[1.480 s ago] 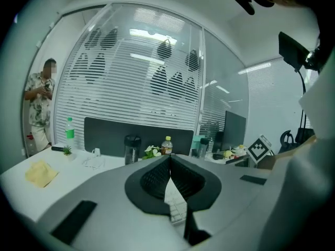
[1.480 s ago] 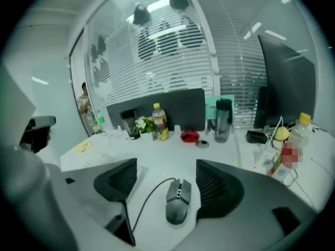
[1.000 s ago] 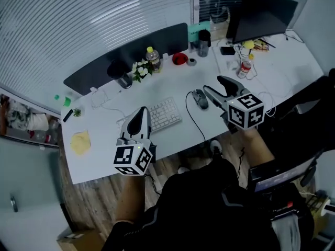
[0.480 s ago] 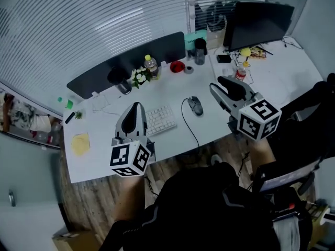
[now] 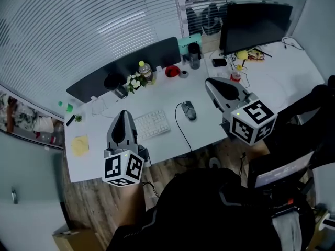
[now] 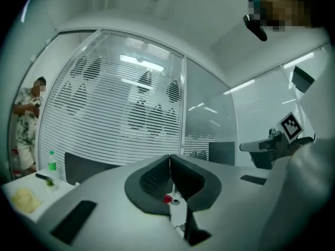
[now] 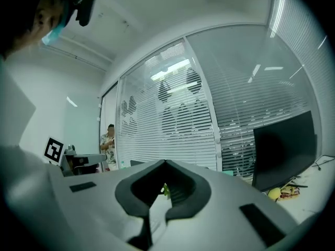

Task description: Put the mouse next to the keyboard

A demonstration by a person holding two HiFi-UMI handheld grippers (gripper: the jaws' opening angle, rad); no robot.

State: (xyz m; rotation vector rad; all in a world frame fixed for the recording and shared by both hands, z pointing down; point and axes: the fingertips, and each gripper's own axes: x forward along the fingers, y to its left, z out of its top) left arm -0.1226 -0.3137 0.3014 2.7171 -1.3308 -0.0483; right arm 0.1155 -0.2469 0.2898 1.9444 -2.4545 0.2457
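Head view: mouse (image 5: 188,110) sits just right of keyboard (image 5: 150,124), mid-frame, so task looks done. Left gripper (image 5: 122,115) & right gripper (image 5: 210,82): jaws together, nothing held.

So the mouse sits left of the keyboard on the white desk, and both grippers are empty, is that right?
Not quite: the mouse lies right of the keyboard, not left, as the head view shows. The rest holds: both sit on the white desk, and the left gripper and right gripper are empty.
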